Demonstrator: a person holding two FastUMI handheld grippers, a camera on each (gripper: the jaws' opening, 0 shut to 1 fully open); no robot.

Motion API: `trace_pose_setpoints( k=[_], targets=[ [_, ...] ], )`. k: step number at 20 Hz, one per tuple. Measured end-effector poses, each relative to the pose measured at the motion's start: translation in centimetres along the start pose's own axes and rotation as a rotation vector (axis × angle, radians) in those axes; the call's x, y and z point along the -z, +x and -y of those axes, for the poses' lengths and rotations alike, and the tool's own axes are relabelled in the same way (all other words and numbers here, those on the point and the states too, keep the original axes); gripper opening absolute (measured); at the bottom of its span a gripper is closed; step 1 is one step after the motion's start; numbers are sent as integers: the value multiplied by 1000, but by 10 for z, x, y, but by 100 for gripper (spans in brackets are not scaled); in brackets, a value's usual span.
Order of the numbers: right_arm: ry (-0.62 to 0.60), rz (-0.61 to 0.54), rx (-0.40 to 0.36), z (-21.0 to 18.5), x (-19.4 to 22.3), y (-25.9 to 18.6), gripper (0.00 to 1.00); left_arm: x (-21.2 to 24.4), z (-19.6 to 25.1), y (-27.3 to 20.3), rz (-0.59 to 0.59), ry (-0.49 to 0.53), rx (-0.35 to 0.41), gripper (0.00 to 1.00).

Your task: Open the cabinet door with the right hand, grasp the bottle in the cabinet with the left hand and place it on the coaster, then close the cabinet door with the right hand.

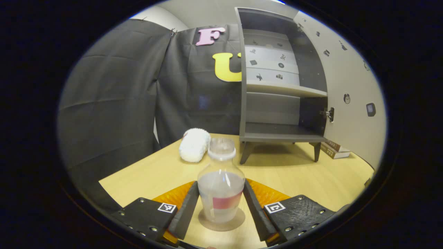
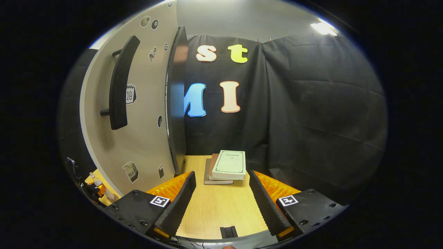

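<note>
A clear bottle with a white cap and a red label band stands upright on a round brown coaster on the wooden table. My left gripper is shut on the bottle, one finger pressed to each side of its body. Behind it the dark cabinet stands with its door swung wide to the right and both shelves bare. In the right gripper view my right gripper is open over the table with nothing between its fingers. The door's outer face and its long black handle are up to its left.
A white fluffy object lies on the table left of the cabinet. A stack of books sits on the table ahead of my right gripper, near the door's free edge. Black cloth walls close in the table's far sides.
</note>
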State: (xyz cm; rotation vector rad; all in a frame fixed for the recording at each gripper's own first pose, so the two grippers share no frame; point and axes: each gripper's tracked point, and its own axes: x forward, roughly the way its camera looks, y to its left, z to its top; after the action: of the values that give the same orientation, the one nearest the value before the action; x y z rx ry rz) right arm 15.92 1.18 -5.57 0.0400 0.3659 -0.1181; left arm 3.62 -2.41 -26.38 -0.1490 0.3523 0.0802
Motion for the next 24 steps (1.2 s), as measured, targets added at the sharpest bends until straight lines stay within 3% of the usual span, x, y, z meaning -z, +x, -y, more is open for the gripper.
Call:
trace_pose_setpoints(
  k=[9, 10, 11, 14, 18, 24],
  targets=[
    [97, 85, -100, -17, -35, 5, 98, -120, -11, -37, 112, 61, -48, 77],
    [115, 102, -117, -20, -44, 5, 93, -136, -12, -42, 127, 75, -51, 77],
    [132, 124, -133, -25, -53, 5, 98, -155, -11, -49, 155, 89, -46, 77],
    [154, 178, -182, -40, -84, -1, 98, -198, -11, -64, 220, 126, -31, 75],
    [116, 237, -200, -56, -120, -12, 98, -223, -6, -69, 259, 144, 23, 75],
    [13, 265, -73, -59, -129, -23, 91, -245, -9, -51, 292, 142, 111, 75]
  ],
)
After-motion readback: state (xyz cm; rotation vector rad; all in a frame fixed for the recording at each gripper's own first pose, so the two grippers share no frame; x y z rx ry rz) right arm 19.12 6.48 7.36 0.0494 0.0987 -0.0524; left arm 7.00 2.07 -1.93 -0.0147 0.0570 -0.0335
